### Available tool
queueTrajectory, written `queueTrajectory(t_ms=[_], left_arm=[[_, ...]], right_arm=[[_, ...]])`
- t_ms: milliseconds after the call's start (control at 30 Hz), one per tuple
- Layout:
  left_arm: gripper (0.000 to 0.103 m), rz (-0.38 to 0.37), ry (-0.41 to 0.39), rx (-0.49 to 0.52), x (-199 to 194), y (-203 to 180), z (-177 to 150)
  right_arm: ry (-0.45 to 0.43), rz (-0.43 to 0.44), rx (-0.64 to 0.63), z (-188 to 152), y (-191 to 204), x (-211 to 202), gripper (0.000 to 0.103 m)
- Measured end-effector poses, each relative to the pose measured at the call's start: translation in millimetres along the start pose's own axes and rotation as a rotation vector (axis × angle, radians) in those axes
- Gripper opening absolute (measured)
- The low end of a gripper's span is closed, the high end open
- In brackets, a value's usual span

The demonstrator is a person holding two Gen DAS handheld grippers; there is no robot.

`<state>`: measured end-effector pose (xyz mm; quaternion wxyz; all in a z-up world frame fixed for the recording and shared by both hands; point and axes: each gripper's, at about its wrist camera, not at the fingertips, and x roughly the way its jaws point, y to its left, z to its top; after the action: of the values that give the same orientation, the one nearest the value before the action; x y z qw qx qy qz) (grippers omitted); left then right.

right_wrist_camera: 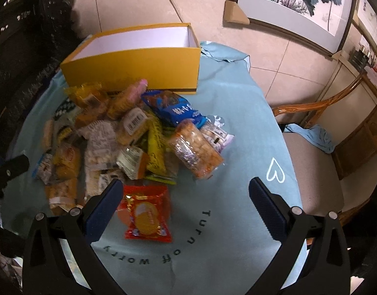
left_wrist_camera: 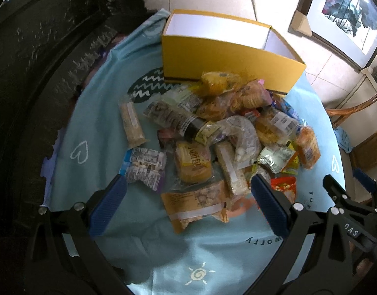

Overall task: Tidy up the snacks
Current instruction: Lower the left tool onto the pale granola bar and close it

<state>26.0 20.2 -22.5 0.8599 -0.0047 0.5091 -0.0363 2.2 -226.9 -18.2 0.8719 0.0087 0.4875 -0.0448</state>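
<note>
Left gripper (left_wrist_camera: 188, 205): jaws wide, empty, above near edge of snack pile (left_wrist_camera: 213, 135); right gripper (right_wrist_camera: 186, 207): jaws wide, empty, over red packet (right_wrist_camera: 147, 215) on blue cloth (right_wrist_camera: 237, 135); yellow box (right_wrist_camera: 139, 66) open, touching far side of pile

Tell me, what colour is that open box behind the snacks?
Yellow outside, white inside; the box shows best in the right wrist view.
</note>
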Motion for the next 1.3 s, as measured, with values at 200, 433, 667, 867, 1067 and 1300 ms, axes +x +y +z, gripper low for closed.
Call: queueTrajectory(t_ms=[200,433,667,867,1067,1300], left_arm=[[0.101,-0.054,0.038,0.027,21,13,3],[0.101,-0.07,0.085,0.078,51,16,13],[0.101,-0.063,0.115,0.092,80,4,34],[0.101,-0.107,0.148,-0.1,82,31,53],[0.101,-0.069,0.16,-0.245,93,75,74],[0.086,-0.063,0.205,-0.336,130,109,81]], right_arm=[[0.013,0.016,0.012,-3,-8,9,0.102],[0.022,0.017,0.063,-9,-14,19,0.102],[0.045,0.072,0.028,8,-17,35,0.102],[0.025,0.117,-0.007,38,-23,49,0.102],[0.013,0.168,-0.044,57,-19,65,0.102],[0.032,0.208,-0.038,71,-18,80,0.102]])
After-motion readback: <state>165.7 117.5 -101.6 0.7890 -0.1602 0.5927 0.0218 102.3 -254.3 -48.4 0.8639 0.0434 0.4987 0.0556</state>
